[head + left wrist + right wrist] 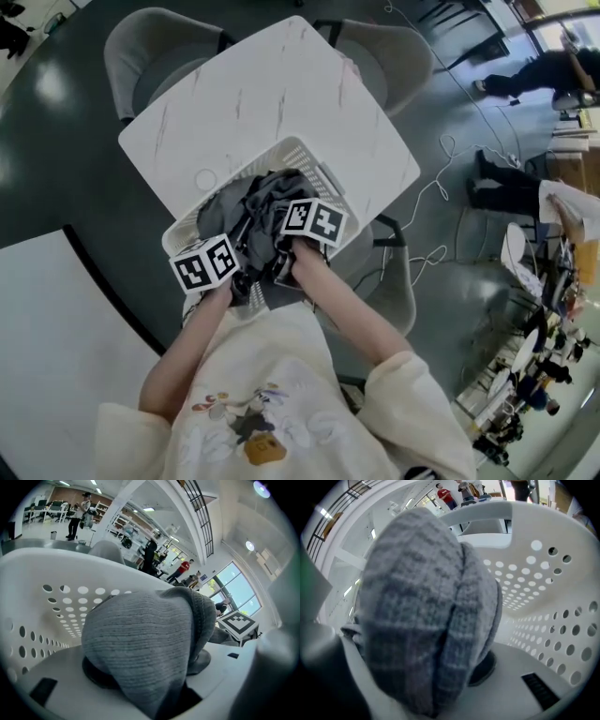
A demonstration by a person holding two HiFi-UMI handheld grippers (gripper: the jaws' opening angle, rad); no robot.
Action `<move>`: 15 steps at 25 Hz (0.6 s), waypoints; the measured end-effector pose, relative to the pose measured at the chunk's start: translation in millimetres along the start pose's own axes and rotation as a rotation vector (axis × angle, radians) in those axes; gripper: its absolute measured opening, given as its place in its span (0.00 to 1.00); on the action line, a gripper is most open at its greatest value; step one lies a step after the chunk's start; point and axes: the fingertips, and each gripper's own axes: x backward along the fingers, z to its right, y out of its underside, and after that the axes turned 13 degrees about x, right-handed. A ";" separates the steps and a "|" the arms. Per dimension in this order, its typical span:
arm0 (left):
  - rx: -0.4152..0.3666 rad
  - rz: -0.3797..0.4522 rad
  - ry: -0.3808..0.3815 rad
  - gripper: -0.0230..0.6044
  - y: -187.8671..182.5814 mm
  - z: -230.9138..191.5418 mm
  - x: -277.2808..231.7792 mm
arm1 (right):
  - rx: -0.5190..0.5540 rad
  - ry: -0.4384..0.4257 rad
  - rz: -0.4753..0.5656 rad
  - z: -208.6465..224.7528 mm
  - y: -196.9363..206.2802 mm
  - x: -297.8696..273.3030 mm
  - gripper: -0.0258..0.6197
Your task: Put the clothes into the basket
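A white perforated basket (pixel 234 185) stands on the near corner of the white table (pixel 272 84), and grey and dark clothes (pixel 267 202) are piled inside it. Both grippers reach in over its near rim, side by side. My left gripper (pixel 242 272) is shut on a fold of grey knit garment (pixel 140 639), which bulges over its jaws in front of the basket wall (pixel 61 606). My right gripper (pixel 286 258) is shut on a bunch of the same grey fabric (pixel 422 611), with the holed basket wall (pixel 543 597) to its right. The fabric hides the fingertips of both.
Grey chairs (pixel 155 47) (pixel 389 56) stand at the table's far sides. White cables (pixel 441 178) trail over the dark floor to the right. A second white table (pixel 56 328) lies at the left. People stand far off at the right.
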 end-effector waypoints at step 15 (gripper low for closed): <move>0.006 0.001 -0.110 0.49 -1.3 -36.4 -32.4 | 0.143 0.054 -0.037 13.5 -9.6 -49.2 0.14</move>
